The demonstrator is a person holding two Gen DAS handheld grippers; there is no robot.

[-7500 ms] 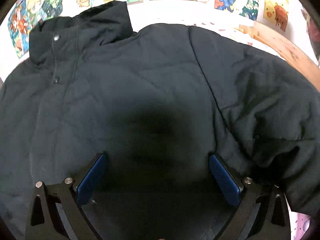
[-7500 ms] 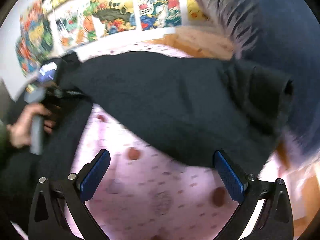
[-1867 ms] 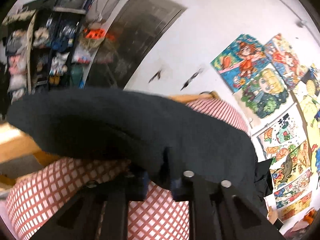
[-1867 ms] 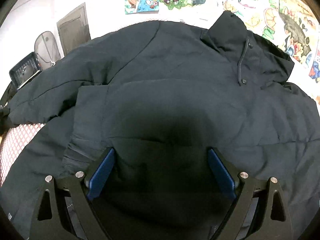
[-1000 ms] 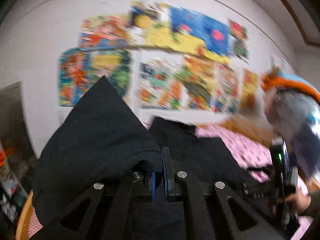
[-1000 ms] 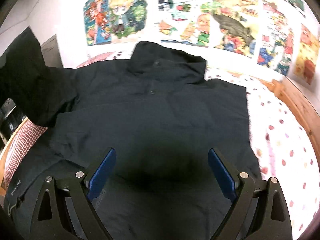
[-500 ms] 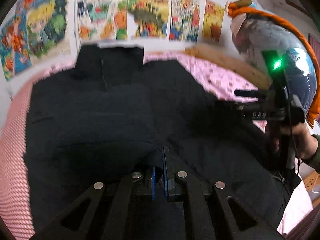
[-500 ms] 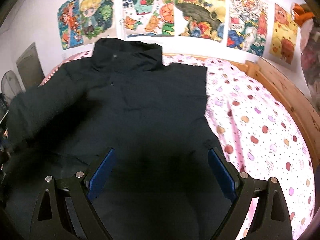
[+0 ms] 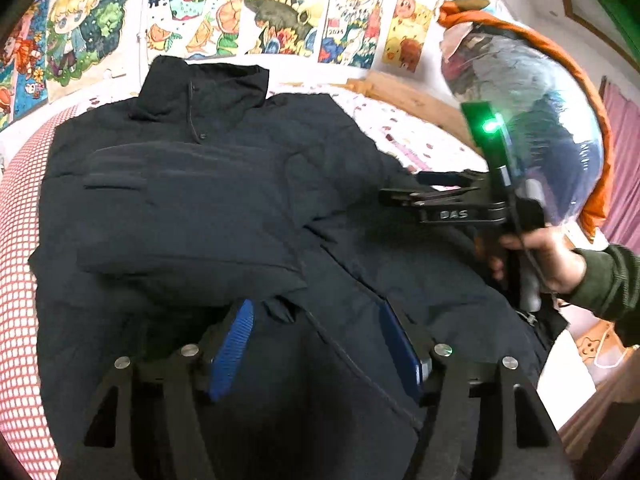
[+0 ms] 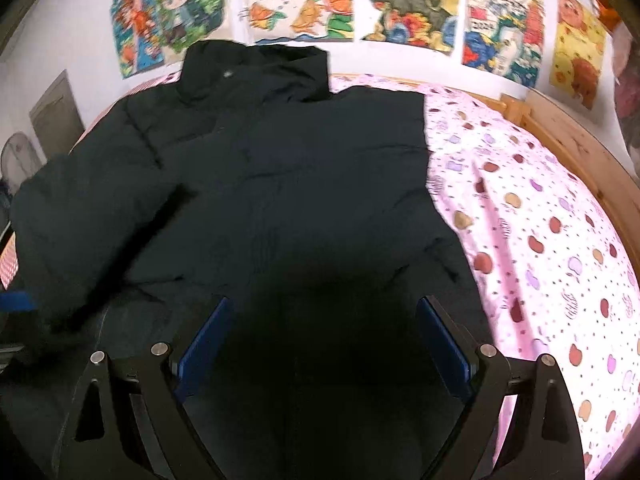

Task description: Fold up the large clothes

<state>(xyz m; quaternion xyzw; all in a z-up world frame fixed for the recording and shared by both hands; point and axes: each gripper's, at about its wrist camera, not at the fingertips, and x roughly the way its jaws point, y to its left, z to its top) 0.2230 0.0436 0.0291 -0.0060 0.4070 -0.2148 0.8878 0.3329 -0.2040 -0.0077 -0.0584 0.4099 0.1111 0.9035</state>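
Observation:
A large black padded jacket (image 9: 224, 208) lies flat on the bed, collar toward the wall; it also fills the right wrist view (image 10: 280, 184). Its left sleeve (image 9: 180, 216) lies folded across the chest, the cuff end just ahead of my left gripper (image 9: 320, 320), which is open and empty above the jacket's lower front. My right gripper (image 10: 324, 320) is open and empty over the jacket's lower part. It also shows in the left wrist view (image 9: 424, 192), held by a hand at the jacket's right side.
The bed has a pink spotted sheet (image 10: 540, 240) on the right and a red checked cover (image 9: 16, 280) on the left. A wooden bed frame (image 10: 576, 140) runs along the right. Cartoon posters (image 10: 400, 4) cover the wall behind. A person in an orange hood (image 9: 540, 92) stands right.
My left gripper carried the sleeve over the jacket, then opened and let it go; the sleeve now lies across the chest. My right gripper stayed open above the lower jacket.

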